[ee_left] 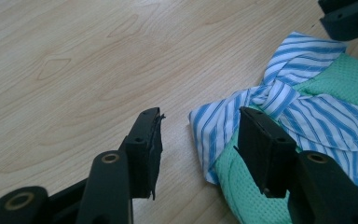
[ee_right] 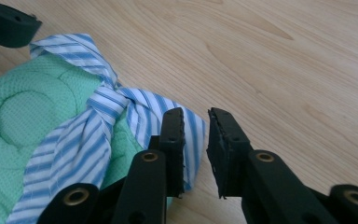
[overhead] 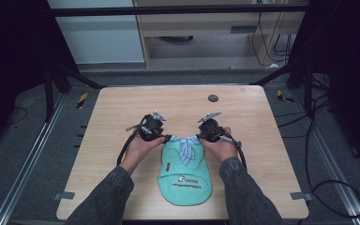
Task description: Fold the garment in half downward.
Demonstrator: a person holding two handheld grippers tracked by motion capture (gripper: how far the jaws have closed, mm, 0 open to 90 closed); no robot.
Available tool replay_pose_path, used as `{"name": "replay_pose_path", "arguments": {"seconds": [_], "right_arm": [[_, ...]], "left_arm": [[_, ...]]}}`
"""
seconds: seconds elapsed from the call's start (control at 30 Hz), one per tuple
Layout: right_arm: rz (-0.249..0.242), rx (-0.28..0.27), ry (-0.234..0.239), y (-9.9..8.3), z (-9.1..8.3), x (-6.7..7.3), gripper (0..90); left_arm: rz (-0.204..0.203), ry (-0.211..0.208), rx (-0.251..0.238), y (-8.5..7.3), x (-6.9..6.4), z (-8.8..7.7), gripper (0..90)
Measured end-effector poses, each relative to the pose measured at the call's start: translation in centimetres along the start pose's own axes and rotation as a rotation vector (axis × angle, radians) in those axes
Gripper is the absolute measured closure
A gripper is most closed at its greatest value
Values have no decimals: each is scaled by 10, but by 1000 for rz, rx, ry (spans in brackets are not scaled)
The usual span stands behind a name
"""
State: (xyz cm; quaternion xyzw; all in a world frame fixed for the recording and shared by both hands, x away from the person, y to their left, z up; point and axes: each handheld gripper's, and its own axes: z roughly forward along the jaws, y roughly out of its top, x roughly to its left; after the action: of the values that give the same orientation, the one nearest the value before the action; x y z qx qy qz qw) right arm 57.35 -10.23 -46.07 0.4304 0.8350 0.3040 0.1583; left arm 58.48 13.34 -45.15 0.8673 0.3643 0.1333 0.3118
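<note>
Your sleeves reach in over the green bib (overhead: 184, 176) lying flat near the bench's (overhead: 243, 108) front edge, and both tongs, left (overhead: 167, 138) and right (overhead: 199, 137), stand spread at its striped collar (overhead: 185, 149) corners, not yet pinching, so the lift remains.

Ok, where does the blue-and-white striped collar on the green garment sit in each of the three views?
High view: the striped collar lies at the green garment's far end, between both grippers.
Left gripper view: right of centre, partly behind one jaw.
Right gripper view: left of centre, running to the near jaw.
Shared landmark: the collar's knot.
</note>
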Motion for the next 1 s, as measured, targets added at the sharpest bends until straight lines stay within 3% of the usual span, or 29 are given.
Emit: {"name": "replay_pose_path", "arguments": {"seconds": [0.27, 0.53, 0.67, 1.0], "right_arm": [[13, 17, 1, 4, 8, 3, 642], [28, 22, 1, 4, 10, 1, 614], [32, 46, -3, 3, 14, 0, 583], [57, 79, 0, 1, 21, -1, 560]], "left_arm": [[-13, 0, 17, 1, 2, 6, 501], [-22, -11, 32, 0, 0, 11, 484], [-17, -9, 68, 2, -2, 15, 471], [-26, -8, 85, 3, -7, 23, 480]]}}
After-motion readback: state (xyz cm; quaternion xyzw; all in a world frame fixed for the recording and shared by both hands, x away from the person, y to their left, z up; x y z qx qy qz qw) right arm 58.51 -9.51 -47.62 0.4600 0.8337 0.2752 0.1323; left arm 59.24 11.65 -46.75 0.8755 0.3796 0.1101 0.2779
